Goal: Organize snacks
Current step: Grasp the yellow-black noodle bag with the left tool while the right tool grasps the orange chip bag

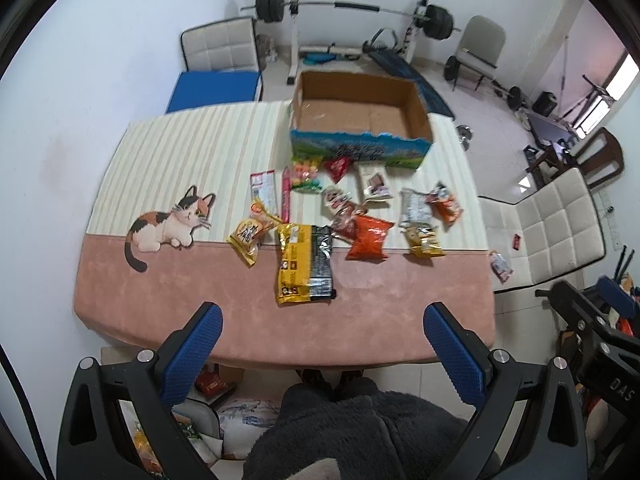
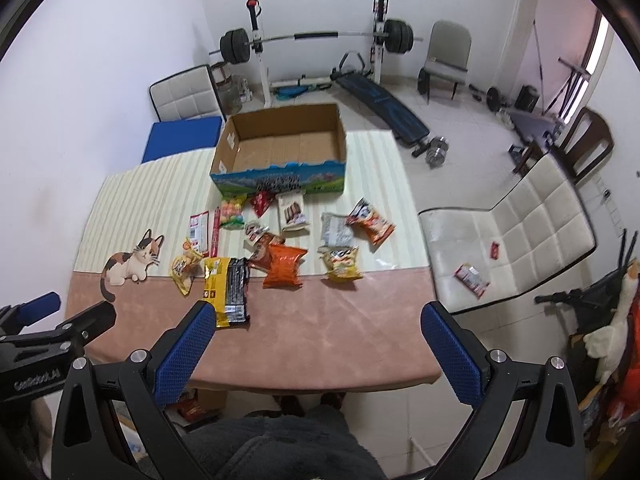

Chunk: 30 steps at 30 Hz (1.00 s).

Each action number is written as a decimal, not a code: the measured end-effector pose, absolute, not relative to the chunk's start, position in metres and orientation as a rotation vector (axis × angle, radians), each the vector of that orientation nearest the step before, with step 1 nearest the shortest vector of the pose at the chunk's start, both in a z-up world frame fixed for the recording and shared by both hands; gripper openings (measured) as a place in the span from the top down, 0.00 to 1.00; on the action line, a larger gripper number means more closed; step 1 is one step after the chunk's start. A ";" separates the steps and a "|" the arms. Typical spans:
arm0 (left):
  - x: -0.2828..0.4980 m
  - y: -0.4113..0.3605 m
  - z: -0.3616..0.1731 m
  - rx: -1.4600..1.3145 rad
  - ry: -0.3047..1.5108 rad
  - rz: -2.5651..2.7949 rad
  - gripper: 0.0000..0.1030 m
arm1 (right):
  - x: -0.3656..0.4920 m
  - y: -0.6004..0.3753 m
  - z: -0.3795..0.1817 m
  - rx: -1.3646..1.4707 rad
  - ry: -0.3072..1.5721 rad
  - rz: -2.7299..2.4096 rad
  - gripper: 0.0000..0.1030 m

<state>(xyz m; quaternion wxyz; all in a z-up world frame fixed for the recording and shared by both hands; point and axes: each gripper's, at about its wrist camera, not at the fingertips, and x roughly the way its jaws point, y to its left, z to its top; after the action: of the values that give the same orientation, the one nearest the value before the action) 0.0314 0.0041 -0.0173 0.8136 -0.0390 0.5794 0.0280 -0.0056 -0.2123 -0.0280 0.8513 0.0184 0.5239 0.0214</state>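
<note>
- Nothing is sorted yet, as far as the pictures show: the cardboard box (image 1: 360, 114) at the far side of the table (image 1: 160, 292) has a bare floor, with no packet inside.
- All the snacks lie loose on the table in front of the box. Nearest the person is the big yellow and black bag (image 1: 306, 264); beside it are an orange bag (image 1: 369, 237), a small yellow bag (image 1: 248, 238) on the left and another yellow packet (image 1: 426, 240) on the right.
- Closer to the box sit a bag of coloured sweets (image 1: 306, 174), a small red packet (image 1: 337, 168) and a white packet (image 1: 374, 186); the sweets and red packet touch or nearly touch the box wall.
- The left gripper (image 1: 322, 344) hangs released above the near table edge, jaws spread wide, holding nothing.
- The right gripper (image 2: 316, 350) is likewise spread and empty, just short of the yellow and black bag.
- Judged from this, the whole job is left: every packet has to go into the box.
- 2 packets lie off the table on the white chair (image 2: 520, 240): a pink one (image 2: 472, 278) and a tiny red one (image 2: 496, 250).
- Several middle packets overlap, so a clean grab of 1 may drag its neighbour.
- A weight bench and barbell (image 1: 352, 6) stand well behind and are no obstacle.
</note>
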 end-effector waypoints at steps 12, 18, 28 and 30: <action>0.104 0.052 -0.191 -0.209 1.519 0.096 0.00 | 0.088 -0.196 -0.211 0.128 1.362 0.099 0.00; 0.137 0.058 -0.271 -0.236 1.631 0.084 0.00 | 0.121 -0.186 -0.293 0.195 1.475 0.103 0.00; 0.178 0.066 -0.360 -0.272 1.752 0.081 0.00 | 0.156 -0.183 -0.373 0.263 1.596 0.053 0.00; 0.181 0.065 -0.372 -0.262 1.768 0.074 0.00 | 0.163 -0.181 -0.379 0.267 1.603 0.048 0.00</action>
<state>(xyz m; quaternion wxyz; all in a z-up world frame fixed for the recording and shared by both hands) 0.1812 0.0655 -0.3716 0.6258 -0.1142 0.7709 0.0324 0.1635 -0.1810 -0.3791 0.6875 0.1194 0.7159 0.0216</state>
